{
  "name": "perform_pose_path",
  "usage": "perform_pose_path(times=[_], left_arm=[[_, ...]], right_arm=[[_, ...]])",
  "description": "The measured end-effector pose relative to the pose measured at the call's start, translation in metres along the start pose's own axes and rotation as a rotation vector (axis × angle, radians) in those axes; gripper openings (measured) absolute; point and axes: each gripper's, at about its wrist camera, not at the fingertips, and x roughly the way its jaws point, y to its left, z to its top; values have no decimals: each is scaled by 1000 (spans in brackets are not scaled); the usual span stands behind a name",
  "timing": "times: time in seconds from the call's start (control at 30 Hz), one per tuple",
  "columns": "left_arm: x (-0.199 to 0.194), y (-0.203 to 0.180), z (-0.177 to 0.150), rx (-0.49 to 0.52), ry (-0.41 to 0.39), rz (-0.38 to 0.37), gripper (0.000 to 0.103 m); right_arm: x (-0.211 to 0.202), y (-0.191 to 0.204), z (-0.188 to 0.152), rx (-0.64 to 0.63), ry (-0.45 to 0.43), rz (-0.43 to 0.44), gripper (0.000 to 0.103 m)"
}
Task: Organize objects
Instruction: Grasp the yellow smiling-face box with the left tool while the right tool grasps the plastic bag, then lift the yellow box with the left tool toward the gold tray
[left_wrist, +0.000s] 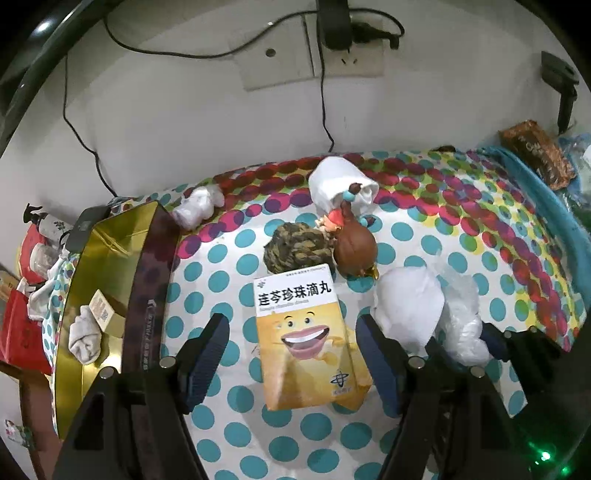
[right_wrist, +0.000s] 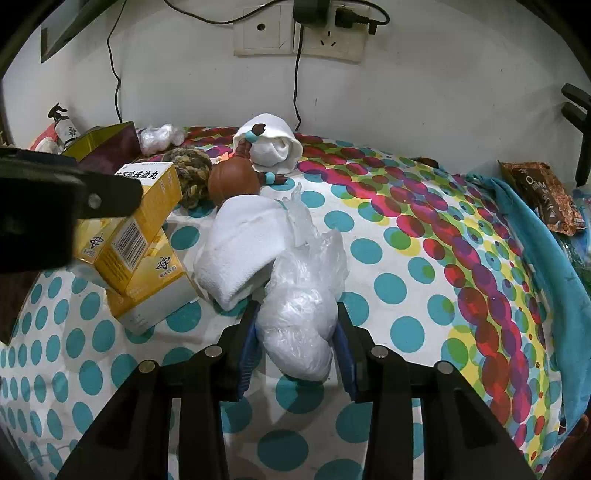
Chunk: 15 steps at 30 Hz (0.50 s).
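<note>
Right hand-held gripper (right_wrist: 295, 332) angled down, clamped on plastic bag (right_wrist: 299, 332), left hand-held gripper (left_wrist: 291, 350) apart

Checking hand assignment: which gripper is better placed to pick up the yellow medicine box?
Left. The left gripper hangs open with the yellow medicine box between its fingers; the right gripper is shut on a plastic-wrapped white bundle.

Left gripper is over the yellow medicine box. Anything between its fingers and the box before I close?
Nothing visible. The left gripper is open around the yellow medicine box, with bare gaps on both sides. The white rolled cloth lies just outside its right finger.
</note>
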Motion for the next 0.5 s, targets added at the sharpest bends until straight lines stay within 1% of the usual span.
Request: perform_pose_path(times=[0.13, 0.27, 0.3, 0.33, 0.37, 0.5], left_arm=[[7, -1, -3, -2, 10, 10, 73], [9, -1, -6, 2, 17, -4, 72], [10, -1, -7, 6, 16, -10, 71], [9, 0, -7, 3, 14, -13, 60], [10, 0, -8, 4, 15, -19, 55], [9, 2, -9, 14, 8, -23, 55]], right_arm=[[0, 0, 0, 5, 1, 5, 37], [0, -3, 0, 21, 4, 18, 37], [0, -2, 0, 20, 4, 15, 37], [0, -3, 0, 19, 4, 12, 38], [0, -3, 0, 15, 3, 7, 38], [1, -4, 0, 17, 4, 5, 39]])
